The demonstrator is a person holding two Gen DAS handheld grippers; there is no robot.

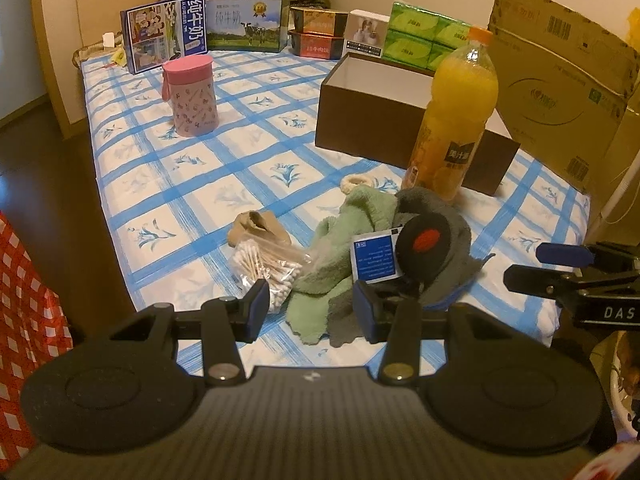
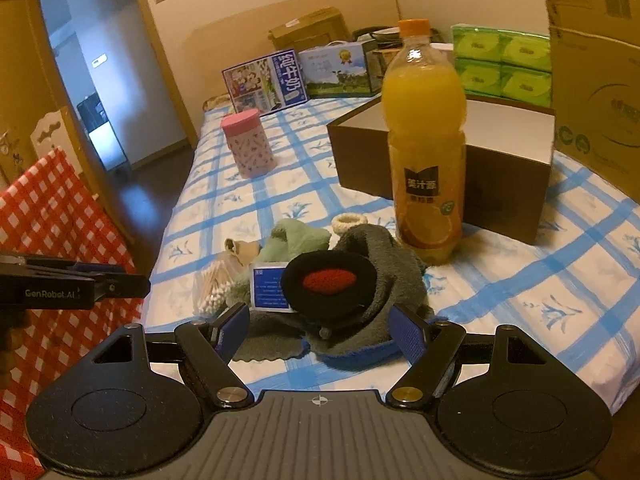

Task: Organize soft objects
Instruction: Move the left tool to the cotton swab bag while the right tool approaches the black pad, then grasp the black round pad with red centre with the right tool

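A heap of soft things lies at the near end of the bed: a green towel (image 1: pixel 344 236) (image 2: pixel 288 244), a grey towel (image 1: pixel 440 212) (image 2: pixel 384 264), and on top a black round pad with a red oval (image 1: pixel 424 244) (image 2: pixel 328 284). A blue-and-white packet (image 1: pixel 376 258) (image 2: pixel 270 288) leans against the pad. My left gripper (image 1: pixel 312 312) is open, hovering just before the green towel's near edge. My right gripper (image 2: pixel 320 332) is open wide, low over the grey towel's front edge. Neither set of pads presses on anything.
A bag of cotton swabs (image 1: pixel 268 264), a beige cloth (image 1: pixel 256 228) and a cream scrunchie (image 1: pixel 354 182) lie around the heap. An orange juice bottle (image 1: pixel 456 120) stands just behind it, before an open brown box (image 1: pixel 380 108). A pink canister (image 1: pixel 192 96) stands farther back.
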